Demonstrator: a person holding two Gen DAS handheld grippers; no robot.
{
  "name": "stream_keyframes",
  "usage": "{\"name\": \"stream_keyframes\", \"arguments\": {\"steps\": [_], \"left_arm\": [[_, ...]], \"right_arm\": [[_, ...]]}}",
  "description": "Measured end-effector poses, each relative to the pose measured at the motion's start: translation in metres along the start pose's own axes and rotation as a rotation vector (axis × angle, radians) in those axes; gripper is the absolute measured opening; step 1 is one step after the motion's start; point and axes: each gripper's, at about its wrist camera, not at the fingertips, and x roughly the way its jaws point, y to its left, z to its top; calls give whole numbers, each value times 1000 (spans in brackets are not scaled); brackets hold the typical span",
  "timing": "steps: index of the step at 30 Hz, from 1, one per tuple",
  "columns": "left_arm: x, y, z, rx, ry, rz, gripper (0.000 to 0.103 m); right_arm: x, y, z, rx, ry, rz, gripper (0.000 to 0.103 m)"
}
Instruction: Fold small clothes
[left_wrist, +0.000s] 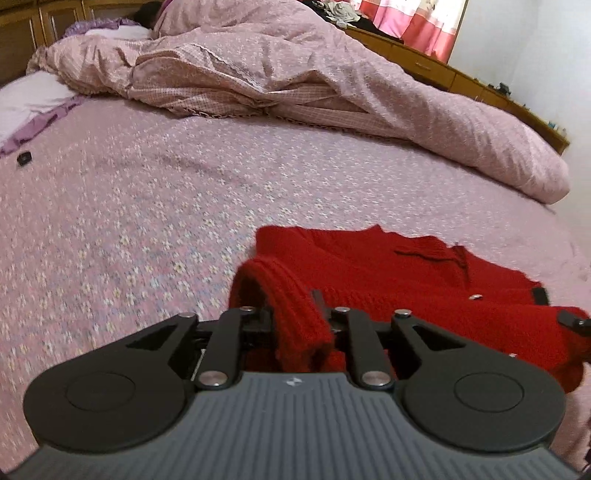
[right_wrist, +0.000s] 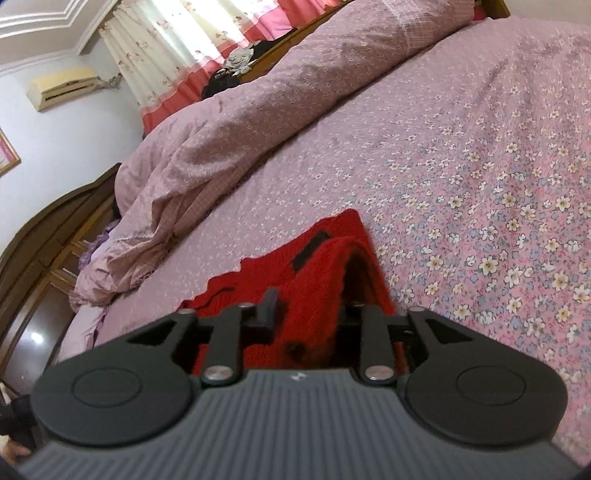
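Left tongs (left_wrist: 295, 314): jaws slightly apart, a ribbed red fold of the sweater lying between them and draping back over the tongs' body; the knit hides the pads, so whether they press on the fold cannot be told.
Right tongs (right_wrist: 310, 314): jaws parted a little wider, a raised hump of the same red knit between them; the left finger (right_wrist: 267, 308) stands clear beside the cloth, the other finger is hidden under it; a grip cannot be confirmed.
Sweater (left_wrist: 388, 269): small red knitted cardigan, lying on the bed near its front edge, toward the right corner in the left wrist view; mostly flat, with silver buttons and dark patches showing on its front; the near edge is lifted at both tongs.
Sweater, right wrist view (right_wrist: 295, 258): a corner points away from the camera onto the bedspread; a black strip shows on the knit.
Bed (left_wrist: 147, 206): covered by a pink floral bedspread, smooth in the middle.
Duvet (left_wrist: 295, 81): pink, bunched in a long roll along the far side of the bed, well apart from the sweater.
Small black object (left_wrist: 24, 158): on the bed near its left edge, too small to identify.
Curtains (right_wrist: 177, 48): cream and pink, beyond the bed.
Air conditioner (right_wrist: 61, 86): wall unit, upper left in the right wrist view.
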Motion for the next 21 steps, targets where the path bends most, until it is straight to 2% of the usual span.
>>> {"name": "stream_keyframes", "arguments": {"steps": [3, 4, 6, 11, 12, 13, 15, 16, 18, 21], "left_arm": [[-11, -2, -6, -23, -7, -20, 44], [-16, -3, -7, -30, -13, -29, 51], [-23, -5, -10, -39, -26, -42, 56], [-20, -11, -10, -24, -10, -26, 56], [-17, -11, -9, -25, 7, -15, 50], [-12, -10, -9, -37, 26, -6, 33], [-4, -5, -6, -75, 51, 0, 17], [-2, -2, -4, -96, 56, 2, 13], [-4, 1, 1, -114, 40, -8, 12], [-13, -1, 14, -86, -27, -14, 12]], "right_arm": [[-10, 5, -3, -13, -8, 10, 52], [-12, 7, -4, -15, -11, 13, 53], [-17, 9, -5, -16, -11, 20, 56], [-20, 5, -4, 9, -6, 43, 56], [-20, 4, -4, 9, -6, 46, 54], [-20, 4, -4, 9, -10, 44, 50], [-18, 3, -2, 22, -4, 38, 17], [-17, 1, -1, 39, 3, 38, 13], [-18, -4, 2, 81, -10, 49, 10], [-27, -6, 9, 137, -60, 93, 10]]}}
